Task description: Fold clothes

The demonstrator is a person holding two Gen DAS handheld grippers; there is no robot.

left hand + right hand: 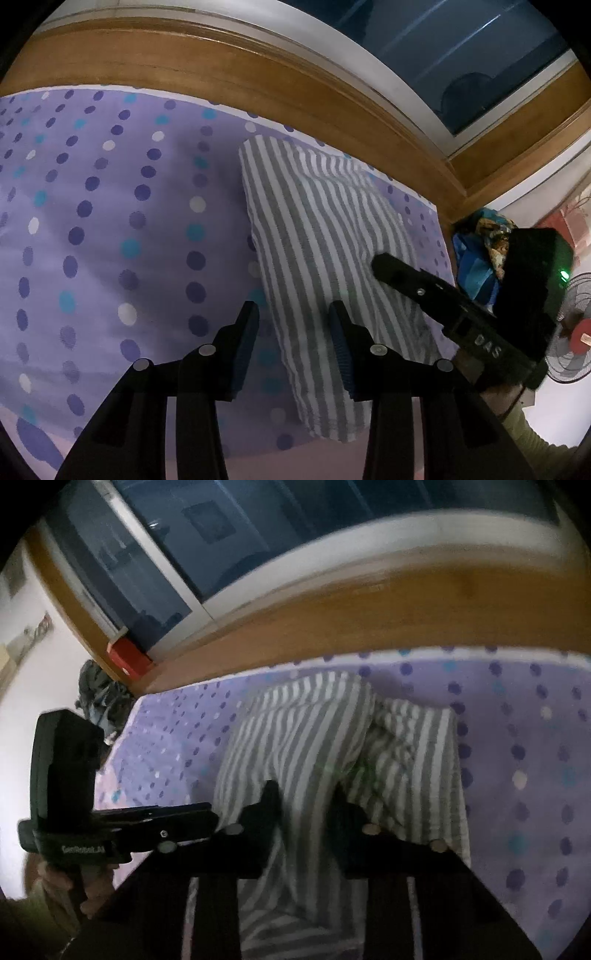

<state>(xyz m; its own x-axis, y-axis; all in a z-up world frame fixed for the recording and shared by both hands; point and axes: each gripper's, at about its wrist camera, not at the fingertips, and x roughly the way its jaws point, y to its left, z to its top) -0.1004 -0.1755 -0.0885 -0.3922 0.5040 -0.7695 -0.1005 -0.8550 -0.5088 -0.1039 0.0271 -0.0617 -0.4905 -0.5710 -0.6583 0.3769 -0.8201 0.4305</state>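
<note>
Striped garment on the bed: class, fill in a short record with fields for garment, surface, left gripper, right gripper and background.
garment: grey-and-white striped garment, partly folded, lying on the sheet
surface: purple dotted bedsheet
left gripper: jaws open, above the garment's near edge, nothing held
right gripper: over the garment; grip unclear
background: wooden bed frame, dark window

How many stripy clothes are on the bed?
1. The grey-and-white striped garment lies partly folded on the dotted purple bedsheet, near the wooden bed frame. Anything tucked underneath it would be hidden.
</note>
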